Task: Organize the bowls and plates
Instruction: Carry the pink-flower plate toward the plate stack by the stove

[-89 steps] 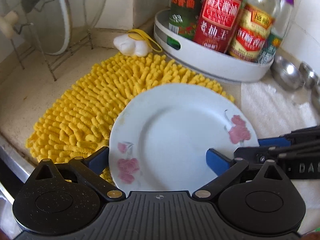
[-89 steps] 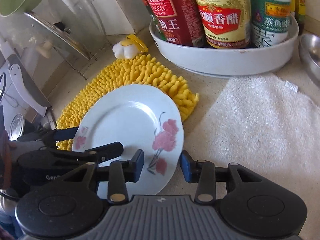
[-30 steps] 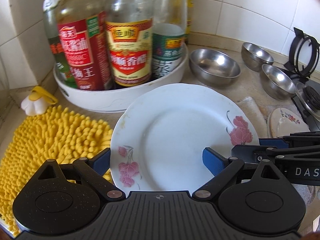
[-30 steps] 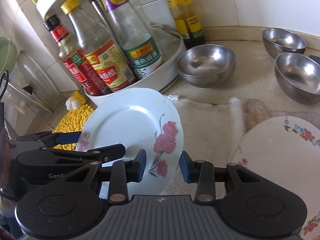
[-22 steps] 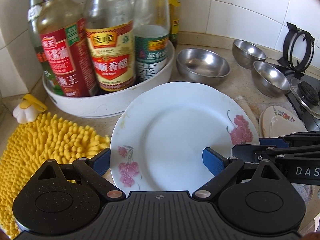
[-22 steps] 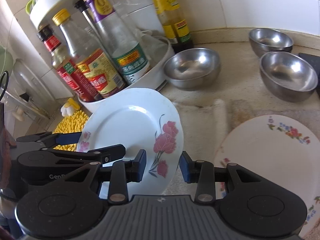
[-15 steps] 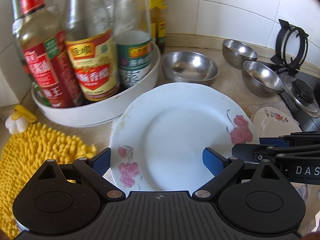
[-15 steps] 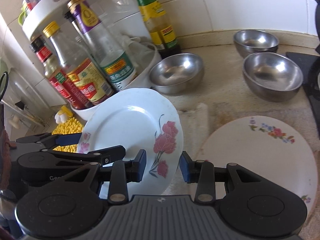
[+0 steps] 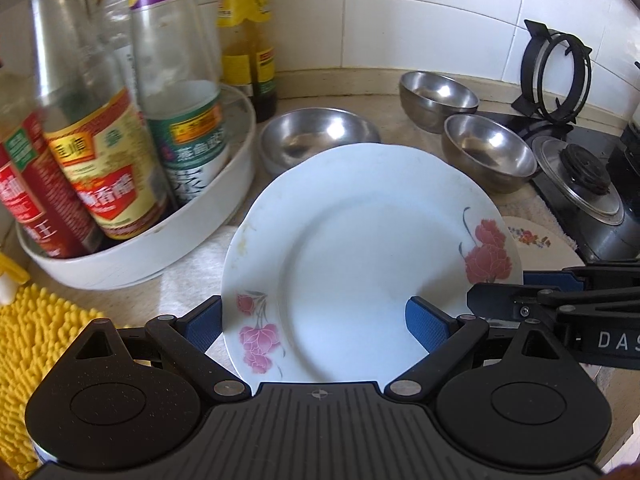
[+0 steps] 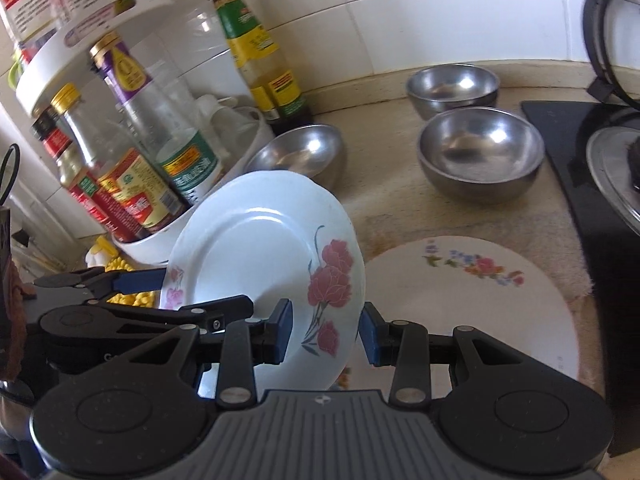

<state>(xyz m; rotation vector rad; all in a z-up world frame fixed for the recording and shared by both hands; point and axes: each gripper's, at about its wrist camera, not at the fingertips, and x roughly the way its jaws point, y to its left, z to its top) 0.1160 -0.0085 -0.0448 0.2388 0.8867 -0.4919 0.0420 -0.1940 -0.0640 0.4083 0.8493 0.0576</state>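
Centrally, both tongs hold one rose plate [image 9: 360, 248].
Left tongs [image 9: 316, 316] and right tongs [image 10: 324, 332] grip opposite rims above the worktop [image 10: 400, 200].

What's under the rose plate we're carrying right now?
Below the rose plate, the floral plate lies on a cloth on the counter. Its near-left edge is hidden behind the rose plate, as is the counter there.

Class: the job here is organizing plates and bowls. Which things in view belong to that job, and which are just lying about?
Part of the job:
- rose plate, carried in both grippers
- floral plate lying on the counter
- three steel bowls

Just lying about:
- sauce bottles in the white tray
- yellow mat
- stove
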